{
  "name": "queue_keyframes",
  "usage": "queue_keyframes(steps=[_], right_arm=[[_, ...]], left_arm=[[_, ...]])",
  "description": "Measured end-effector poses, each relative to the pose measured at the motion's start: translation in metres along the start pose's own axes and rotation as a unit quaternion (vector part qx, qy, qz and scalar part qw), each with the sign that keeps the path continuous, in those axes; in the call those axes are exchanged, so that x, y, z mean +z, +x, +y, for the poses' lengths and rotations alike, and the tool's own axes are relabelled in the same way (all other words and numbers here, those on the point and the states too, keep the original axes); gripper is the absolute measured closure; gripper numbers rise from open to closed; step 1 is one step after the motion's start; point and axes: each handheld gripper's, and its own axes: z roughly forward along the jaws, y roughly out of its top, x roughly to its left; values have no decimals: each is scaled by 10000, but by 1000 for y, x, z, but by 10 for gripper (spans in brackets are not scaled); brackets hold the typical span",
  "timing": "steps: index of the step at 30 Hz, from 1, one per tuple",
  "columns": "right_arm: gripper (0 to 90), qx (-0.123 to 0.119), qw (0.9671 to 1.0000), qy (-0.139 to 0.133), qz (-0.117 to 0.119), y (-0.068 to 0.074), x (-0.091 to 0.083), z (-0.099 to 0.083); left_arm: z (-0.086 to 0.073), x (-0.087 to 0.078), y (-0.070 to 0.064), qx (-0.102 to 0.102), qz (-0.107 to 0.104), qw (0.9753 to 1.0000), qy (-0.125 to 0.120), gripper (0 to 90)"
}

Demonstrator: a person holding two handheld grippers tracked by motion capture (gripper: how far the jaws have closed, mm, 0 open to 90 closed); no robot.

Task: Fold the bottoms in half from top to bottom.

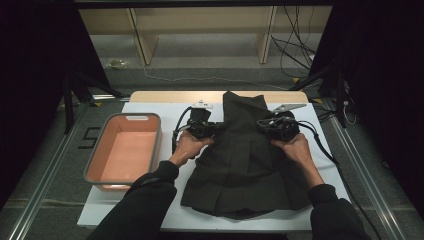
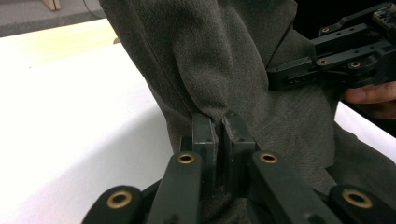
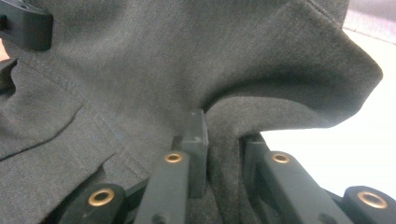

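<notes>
A dark grey pleated garment (image 1: 247, 165) lies spread on the white table cover (image 1: 150, 107), its narrow upper part raised toward the far edge. My left gripper (image 1: 209, 129) pinches the garment's left edge; in the left gripper view its jaws stand closed on a fold of the grey cloth (image 2: 205, 60), gripper midpoint (image 2: 222, 126). My right gripper (image 1: 270, 127) holds the garment's right edge. In the right gripper view (image 3: 219, 126) a thick fold of cloth (image 3: 224, 56) runs between its jaws. The right gripper's black body (image 2: 336, 58) shows in the left gripper view.
An empty salmon-pink bin (image 1: 125, 150) with a grey rim sits at the table's left. Cables (image 1: 325, 145) trail from the grippers over the right side. Wooden furniture legs and wires stand on the floor beyond the table.
</notes>
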Motion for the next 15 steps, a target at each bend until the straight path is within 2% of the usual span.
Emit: queue_keyframes(steps=[10, 15], right_arm=[[770, -80, 9998, -166, 43, 14, -13, -13], [760, -77, 9997, -207, 84, 21, -21, -20]], left_arm=[[-17, -16, -17, 299, -177, 9994, -48, 845], [-25, -23, -24, 373, -234, 9990, -61, 843]])
